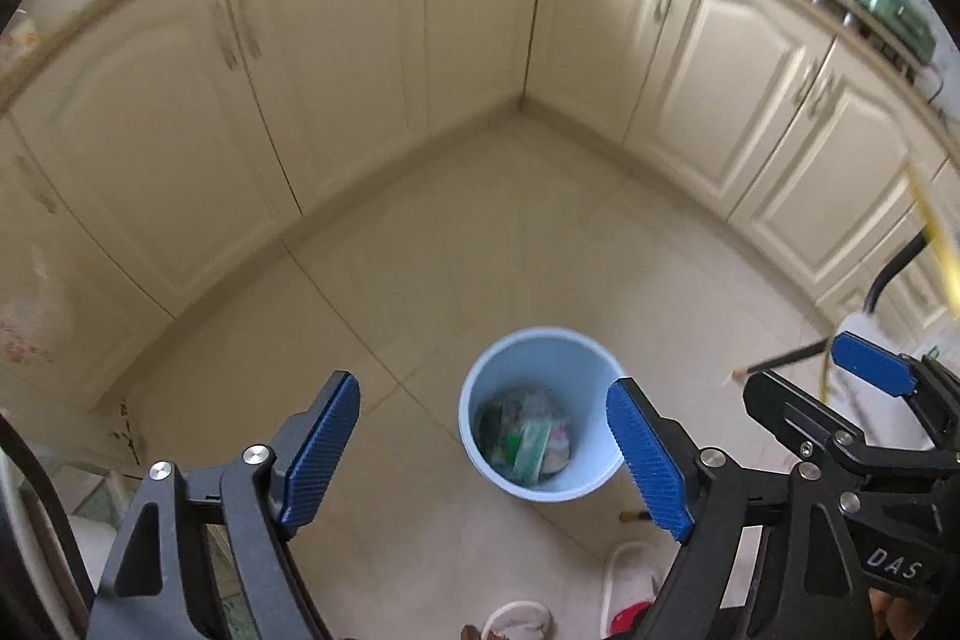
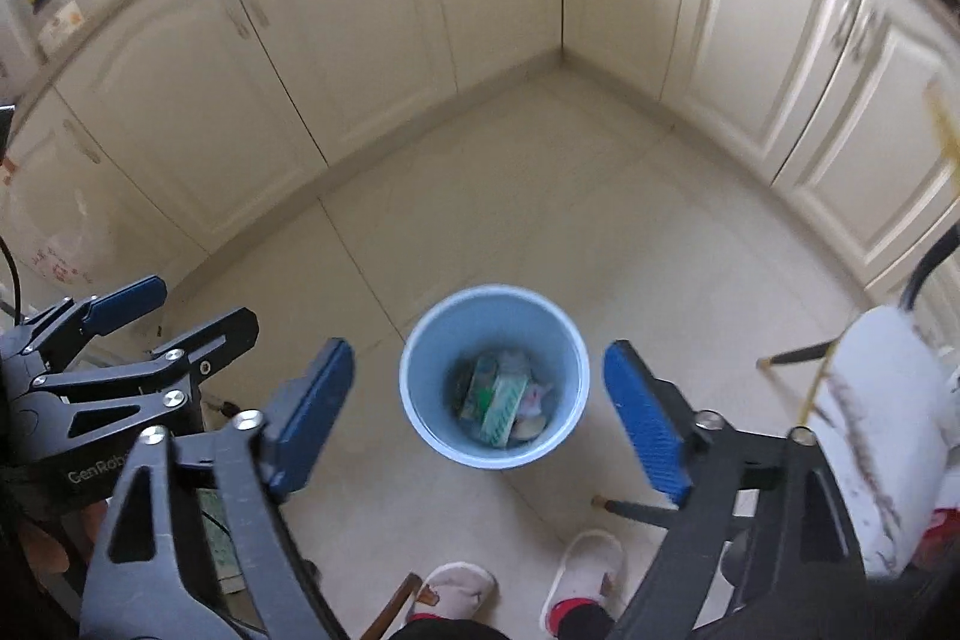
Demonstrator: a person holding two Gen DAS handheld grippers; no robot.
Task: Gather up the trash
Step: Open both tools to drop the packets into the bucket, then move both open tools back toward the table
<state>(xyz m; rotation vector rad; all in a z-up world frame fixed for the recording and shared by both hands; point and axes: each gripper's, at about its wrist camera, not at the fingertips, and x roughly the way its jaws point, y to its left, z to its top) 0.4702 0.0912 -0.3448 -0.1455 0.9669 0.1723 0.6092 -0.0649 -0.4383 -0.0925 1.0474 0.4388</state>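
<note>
A light blue bin (image 1: 543, 415) stands on the tiled floor, seen from above in both views (image 2: 493, 376). It holds trash (image 1: 528, 445): green and white wrappers and crumpled packaging (image 2: 501, 400). My left gripper (image 1: 483, 451) is open and empty, held high above the bin. My right gripper (image 2: 477, 415) is open and empty too, also high above the bin. The right gripper shows at the right edge of the left wrist view (image 1: 804, 388). The left gripper shows at the left edge of the right wrist view (image 2: 150, 316).
Cream cabinets (image 2: 360, 16) line the corner behind the bin. A chair with a white cushion (image 2: 882, 418) and dark legs stands to the right. My feet in white slippers (image 2: 585, 574) are just below the bin. A plastic bag (image 2: 60, 244) hangs at the left.
</note>
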